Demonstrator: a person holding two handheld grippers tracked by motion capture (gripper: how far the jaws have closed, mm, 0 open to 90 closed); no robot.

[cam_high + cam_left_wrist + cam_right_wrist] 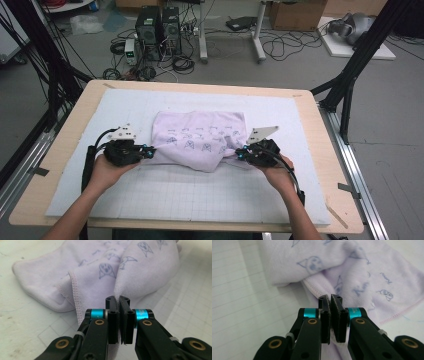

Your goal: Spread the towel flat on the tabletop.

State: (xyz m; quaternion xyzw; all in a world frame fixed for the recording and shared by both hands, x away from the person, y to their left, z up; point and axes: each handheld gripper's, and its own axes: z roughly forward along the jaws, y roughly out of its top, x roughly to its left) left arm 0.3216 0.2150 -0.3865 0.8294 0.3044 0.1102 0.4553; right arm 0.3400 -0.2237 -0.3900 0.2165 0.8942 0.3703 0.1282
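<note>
The left gripper [149, 151], seen left of centre in the high view, is closed on the near left edge of the lilac towel [200, 137], and in the left gripper view its black jaws are pressed together low in the middle of the frame with a thin fold of the towel [120, 267] caught at their tips. The right gripper [240, 152], right of centre in the high view, is likewise clamped on the near right edge, and in the right gripper view the stitched hem of the towel [352, 277] is pinched between the closed jaws. The towel lies bunched and partly folded in the middle of the high view, on the white gridded mat [200, 195] that covers the wooden table [330, 165]. Several risks can be judged from this. Only a narrow strip of cloth appears to be held on each side, so the fabric could be pulled out of one grip if the hands are drawn apart sharply, and a lopsided fold would result. More than one layer may have been caught on the left, where folds overlap just beside the jaws; whether one layer or two is gripped cannot be told, and if two are held the towel would not open flat when lifted. If the two sides are raised unevenly, the middle could be dragged across the mat and bunched further. The mat itself might also be shifted if the jaws are kept low.
</note>
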